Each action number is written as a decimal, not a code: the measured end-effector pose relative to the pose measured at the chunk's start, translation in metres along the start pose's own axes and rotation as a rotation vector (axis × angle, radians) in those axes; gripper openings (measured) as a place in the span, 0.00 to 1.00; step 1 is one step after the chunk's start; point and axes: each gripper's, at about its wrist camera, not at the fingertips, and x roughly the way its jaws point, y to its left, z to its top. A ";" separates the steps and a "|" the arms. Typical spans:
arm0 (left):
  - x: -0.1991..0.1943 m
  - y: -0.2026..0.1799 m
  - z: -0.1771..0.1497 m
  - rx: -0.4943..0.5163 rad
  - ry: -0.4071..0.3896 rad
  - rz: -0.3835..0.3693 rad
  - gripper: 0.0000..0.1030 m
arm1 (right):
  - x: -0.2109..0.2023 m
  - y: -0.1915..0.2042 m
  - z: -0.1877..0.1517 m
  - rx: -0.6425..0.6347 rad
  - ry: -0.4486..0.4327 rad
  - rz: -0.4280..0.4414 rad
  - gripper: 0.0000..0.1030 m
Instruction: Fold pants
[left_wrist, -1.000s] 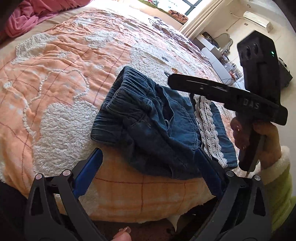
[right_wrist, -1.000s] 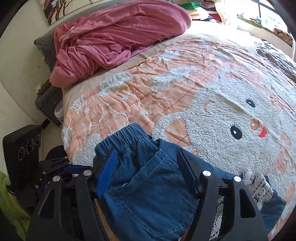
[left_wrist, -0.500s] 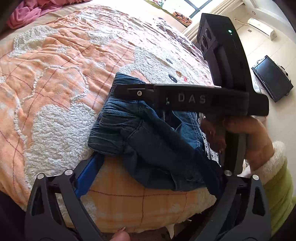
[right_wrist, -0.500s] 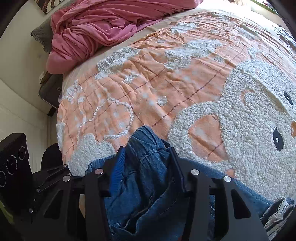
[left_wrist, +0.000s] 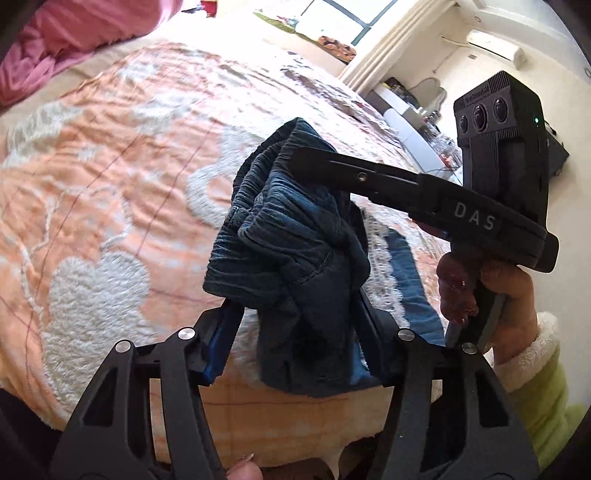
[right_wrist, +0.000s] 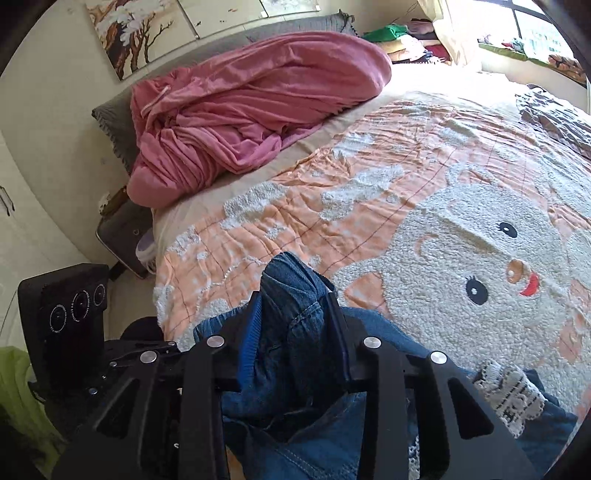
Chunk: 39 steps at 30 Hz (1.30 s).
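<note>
Since a second ago both claws have narrowed and lifted the pants (left_wrist: 291, 236) off the bed (left_wrist: 110, 206). Left claw (left_wrist: 295, 325) is closing around bunched denim near the bed's near edge; right claw (right_wrist: 295, 332) is closing, pinching the waistband.

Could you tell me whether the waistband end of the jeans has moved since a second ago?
Yes. The jeans waistband end, flat on the orange bedspread earlier, is now bunched and raised off it, towards the window.
</note>
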 end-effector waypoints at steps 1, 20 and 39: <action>0.001 -0.008 0.001 0.014 0.000 -0.005 0.49 | -0.009 -0.004 -0.002 0.009 -0.015 0.000 0.31; 0.077 -0.133 -0.004 0.285 0.035 -0.006 0.49 | -0.133 -0.090 -0.094 0.186 -0.279 0.006 0.30; 0.094 -0.161 -0.064 0.435 0.154 -0.029 0.55 | -0.156 -0.104 -0.151 0.376 -0.263 -0.152 0.76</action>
